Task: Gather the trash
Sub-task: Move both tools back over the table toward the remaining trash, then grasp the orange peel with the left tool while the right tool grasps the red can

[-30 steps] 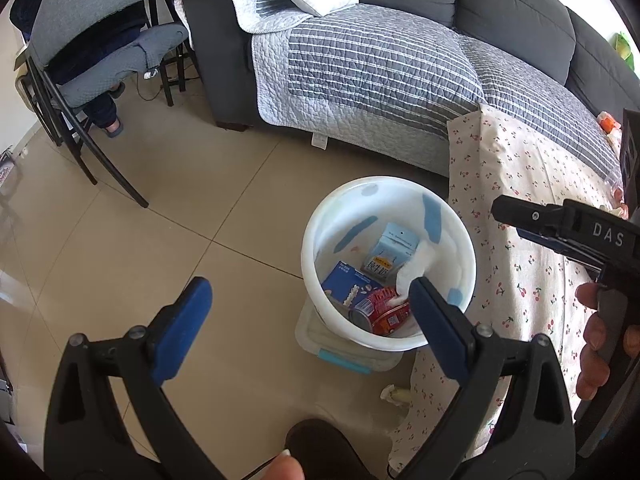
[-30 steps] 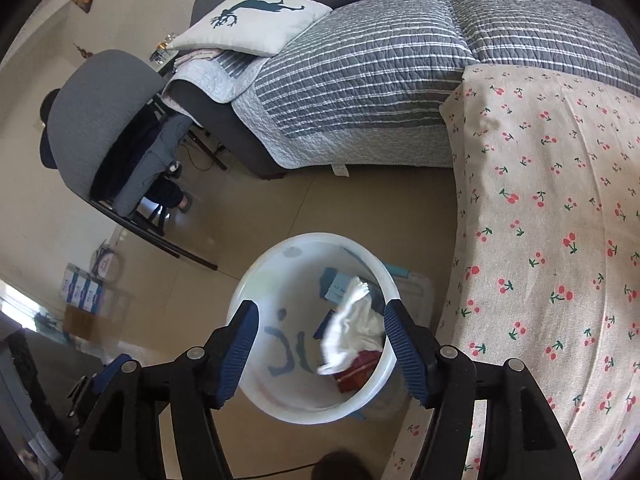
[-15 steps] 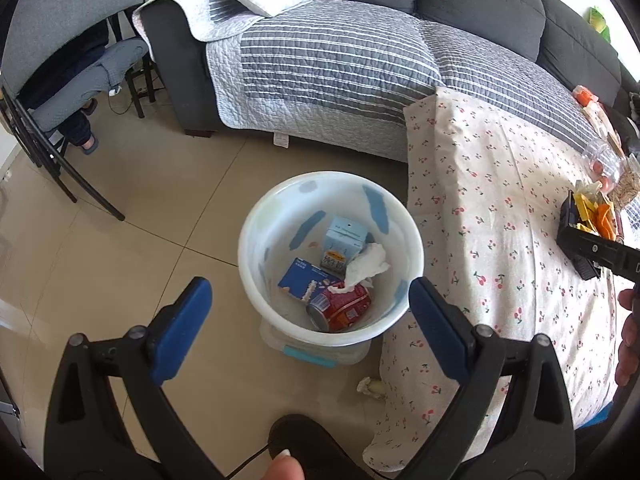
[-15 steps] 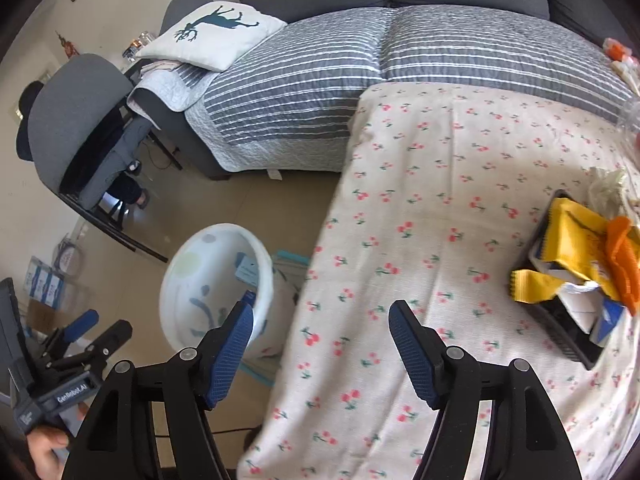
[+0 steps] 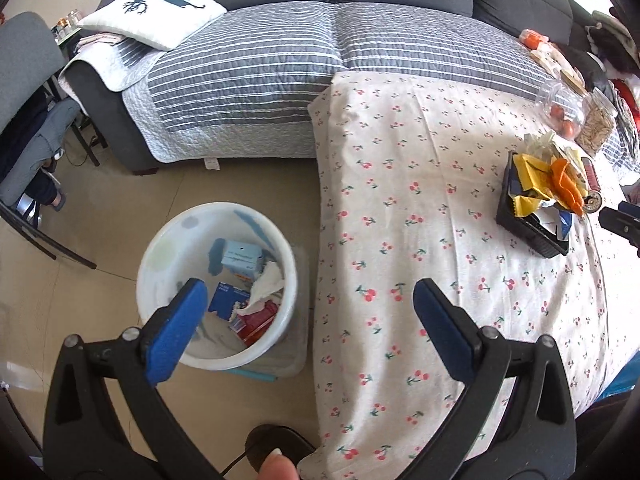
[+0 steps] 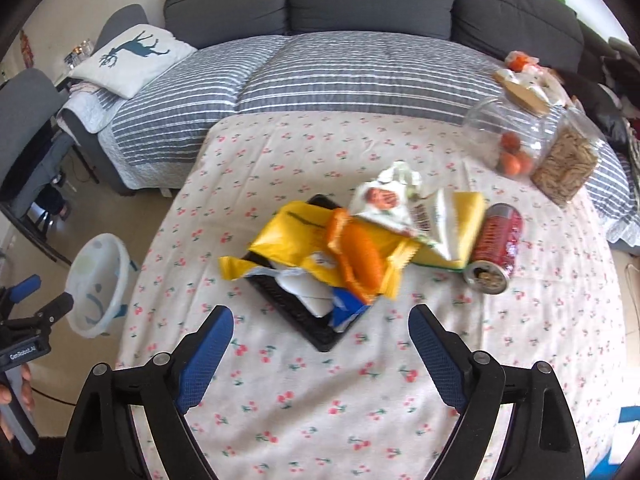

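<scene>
A white bin (image 5: pixel 160 256) stands on the floor left of the table and holds a blue carton, a white tissue (image 5: pixel 266 284) and a red can. It also shows in the right wrist view (image 6: pixel 96 280). A black tray (image 6: pixel 304 312) on the cherry-print tablecloth carries yellow and orange wrappers (image 6: pixel 320 240). A red can (image 6: pixel 496 244) lies beside it. My left gripper (image 5: pixel 310 312) is open and empty above the bin's edge. My right gripper (image 6: pixel 320 336) is open and empty just short of the tray.
Two clear jars (image 6: pixel 516 144) with fruit and snacks stand at the table's far right. A grey sofa with a striped quilt (image 5: pixel 280 64) lies behind the table. A chair (image 5: pixel 24 92) stands at the left.
A white tissue has dropped from my right gripper into the bin. My right gripper has swung right from the bin to the tray. My left gripper has turned right towards the table.
</scene>
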The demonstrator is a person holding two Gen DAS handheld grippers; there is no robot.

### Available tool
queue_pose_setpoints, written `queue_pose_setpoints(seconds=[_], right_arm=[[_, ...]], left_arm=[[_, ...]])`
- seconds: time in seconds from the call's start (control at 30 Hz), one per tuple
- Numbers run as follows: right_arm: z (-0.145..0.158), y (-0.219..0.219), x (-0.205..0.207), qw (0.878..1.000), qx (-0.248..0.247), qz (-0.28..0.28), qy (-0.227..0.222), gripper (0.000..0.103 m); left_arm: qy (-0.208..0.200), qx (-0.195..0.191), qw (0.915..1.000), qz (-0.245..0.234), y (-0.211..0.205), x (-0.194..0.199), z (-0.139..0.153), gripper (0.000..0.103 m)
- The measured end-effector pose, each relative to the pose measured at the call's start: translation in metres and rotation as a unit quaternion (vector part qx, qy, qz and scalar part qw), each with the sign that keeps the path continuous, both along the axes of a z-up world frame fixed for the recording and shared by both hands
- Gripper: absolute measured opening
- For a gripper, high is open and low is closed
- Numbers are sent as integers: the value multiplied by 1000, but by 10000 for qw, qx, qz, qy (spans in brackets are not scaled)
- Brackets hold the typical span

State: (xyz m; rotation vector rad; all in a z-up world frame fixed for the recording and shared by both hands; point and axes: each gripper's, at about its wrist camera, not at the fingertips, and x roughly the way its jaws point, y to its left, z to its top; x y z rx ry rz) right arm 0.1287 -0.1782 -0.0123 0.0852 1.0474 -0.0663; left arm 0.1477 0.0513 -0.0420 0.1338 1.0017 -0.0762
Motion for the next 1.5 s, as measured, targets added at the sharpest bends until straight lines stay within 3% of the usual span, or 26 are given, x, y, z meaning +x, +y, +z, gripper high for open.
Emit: queue_pose_setpoints(seconds=[0.27,0.5,0.57,0.63,0.73,0.8,0.93,1.1,1.17,1.33,1.5], right_arm=[[-18,-71,-7,9955,406,-705,487,91],[-17,-110,-21,9930,288,-1010,549,91],[-17,-122,-24,9916,336,-1118,558,91],[-16,-133,-28,9902,370,-1238,540,91],[-16,-149,-33,9879,388,-1409,526,91],[-17,-157,-36,9866,415,-1482,535,91],[-18,-168,-39,9857,399,-1550,532,91],[-21,-178,-42,9849,340,-1606,553,91],[-21,-182,-42,9851,308,-1604,549,91],[-20,-191,-38,9833,401,-1720,450,91],[-23,-200,-24,9800,640,-1859,304,91]], left_arm=[[302,-240,9985,-400,-82,18,-6,102],[304,-514,9967,-549,-138,35,-11,101],[283,-734,9951,-600,-149,41,-11,97],[291,-978,9926,-660,-159,47,-11,85],[270,-1478,9849,-858,-175,48,-6,70],[227,-1654,9798,-1105,-189,45,-3,67],[275,-1652,9760,-1394,-217,46,-9,64],[349,-1553,9795,-1236,-236,55,-23,62],[403,-1517,9816,-1088,-239,58,-28,55],[367,-1587,9821,-947,-236,57,-28,24],[335,-1597,9816,-992,-224,50,-17,15]])
